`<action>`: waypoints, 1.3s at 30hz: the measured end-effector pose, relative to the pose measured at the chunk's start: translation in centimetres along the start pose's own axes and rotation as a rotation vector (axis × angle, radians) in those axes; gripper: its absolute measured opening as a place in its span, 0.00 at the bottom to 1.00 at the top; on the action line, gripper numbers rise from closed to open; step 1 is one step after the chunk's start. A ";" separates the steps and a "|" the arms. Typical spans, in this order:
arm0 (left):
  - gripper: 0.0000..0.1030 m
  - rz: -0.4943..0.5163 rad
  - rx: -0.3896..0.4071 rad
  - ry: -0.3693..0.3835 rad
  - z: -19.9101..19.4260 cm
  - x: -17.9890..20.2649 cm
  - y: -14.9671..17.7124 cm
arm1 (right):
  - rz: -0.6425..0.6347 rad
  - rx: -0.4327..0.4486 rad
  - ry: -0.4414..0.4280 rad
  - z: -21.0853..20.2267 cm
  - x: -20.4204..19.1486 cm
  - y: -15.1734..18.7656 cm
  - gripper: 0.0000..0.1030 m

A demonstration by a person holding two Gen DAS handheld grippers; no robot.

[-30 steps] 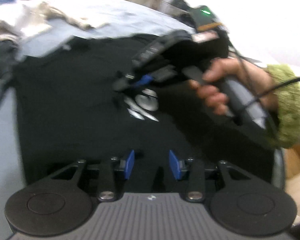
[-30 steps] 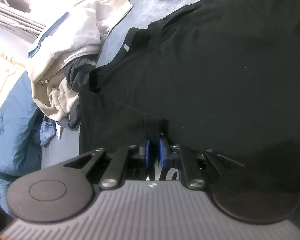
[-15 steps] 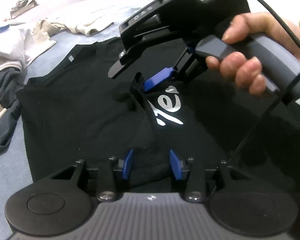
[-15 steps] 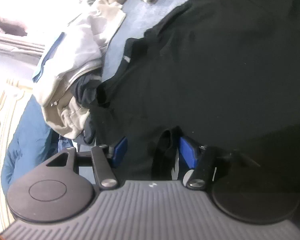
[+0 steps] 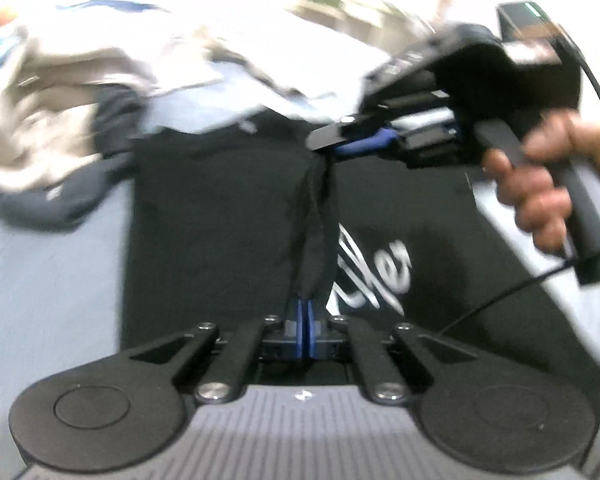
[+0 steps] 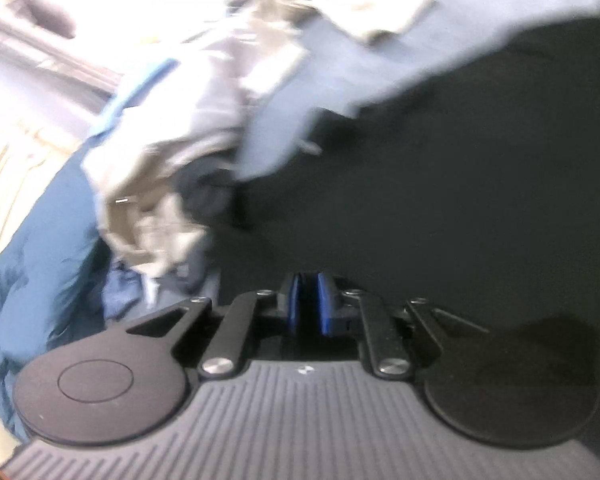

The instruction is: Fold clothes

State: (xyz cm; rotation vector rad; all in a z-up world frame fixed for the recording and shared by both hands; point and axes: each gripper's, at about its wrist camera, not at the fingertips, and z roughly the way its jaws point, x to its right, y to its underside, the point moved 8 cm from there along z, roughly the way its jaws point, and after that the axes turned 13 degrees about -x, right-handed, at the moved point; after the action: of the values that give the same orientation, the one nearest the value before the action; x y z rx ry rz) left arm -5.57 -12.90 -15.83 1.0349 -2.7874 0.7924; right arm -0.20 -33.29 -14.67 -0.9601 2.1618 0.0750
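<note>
A black T-shirt (image 5: pixel 220 232) with white lettering (image 5: pixel 380 276) lies spread on a pale blue bed cover. My left gripper (image 5: pixel 304 328) is at its near part, jaws closing, blue pads pressed onto a pinched fold. That fold runs as a raised ridge up to my right gripper (image 5: pixel 356 145), held by a hand (image 5: pixel 540 192) above the shirt. In the right wrist view the right gripper (image 6: pixel 309 308) has its jaws closing to a narrow slit with dark cloth in it, over the black shirt (image 6: pixel 460 180). Both views are blurred.
A heap of beige and pale clothes (image 5: pixel 60 92) lies left of the shirt, with a dark garment (image 5: pixel 60 200) beside it. The same heap (image 6: pixel 172 152) borders a teal quilt (image 6: pixel 40 260). Bare bed cover (image 5: pixel 52 288) shows at left. A cable (image 5: pixel 500 296) hangs from the right gripper.
My left jaws went from apart to shut on a fold. The right jaws opened, then closed again on the cloth and rose, pulling up a ridge between the grippers.
</note>
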 end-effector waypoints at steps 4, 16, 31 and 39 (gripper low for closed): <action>0.03 -0.236 0.094 0.039 -3.6 -4.7 -0.3 | -0.167 -0.009 -0.062 1.2 -6.8 -2.1 0.09; 0.03 -0.805 0.242 0.013 -5.9 -18.1 3.1 | -0.656 -0.238 -0.101 18.0 -25.0 -2.4 0.09; 0.03 -0.719 0.161 0.039 -4.1 -17.9 5.3 | -1.089 -0.658 0.262 21.2 -20.9 4.4 0.28; 0.03 -0.698 0.108 0.016 -3.3 -17.0 5.7 | -1.248 -0.736 0.420 23.9 -17.8 6.2 0.33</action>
State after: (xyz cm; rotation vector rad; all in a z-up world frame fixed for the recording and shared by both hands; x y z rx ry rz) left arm 3.65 2.46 -19.43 1.8376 -2.1212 0.8271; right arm 18.10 -9.96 -21.38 -2.7701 1.4591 0.0573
